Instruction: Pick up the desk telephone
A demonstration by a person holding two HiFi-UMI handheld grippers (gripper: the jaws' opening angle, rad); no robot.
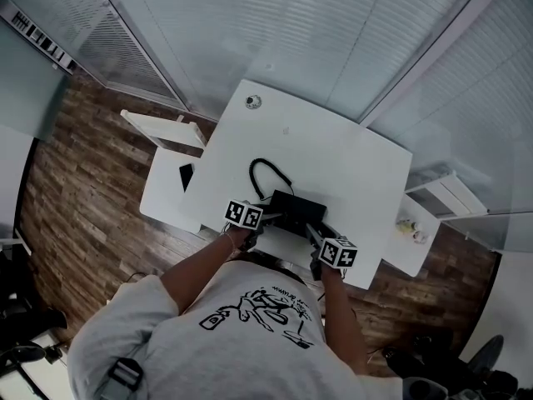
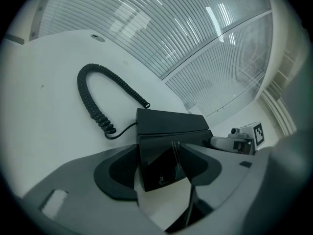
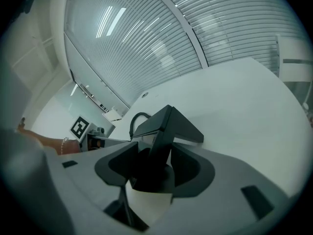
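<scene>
A black desk telephone [image 1: 293, 211] lies on the white table [image 1: 341, 152] near its front edge, with its coiled cord [image 1: 265, 172] looping toward the back. My left gripper [image 1: 268, 220] straddles the phone's left end and my right gripper [image 1: 315, 233] its right end. In the left gripper view the phone [image 2: 168, 126] sits between the wide pads of the left gripper [image 2: 161, 170], and the cord [image 2: 90, 99] curls away to the left. The right gripper view shows the phone's wedge end [image 3: 166, 126] inside the spread jaws of the right gripper [image 3: 154, 173]. Both grippers are open.
A round cable grommet [image 1: 252, 102] sits at the table's far corner. A lower white side surface [image 1: 162, 194] with a dark flat item [image 1: 187, 176] adjoins on the left. Another [image 1: 412, 240] on the right holds small objects. Glass walls with blinds stand behind the table.
</scene>
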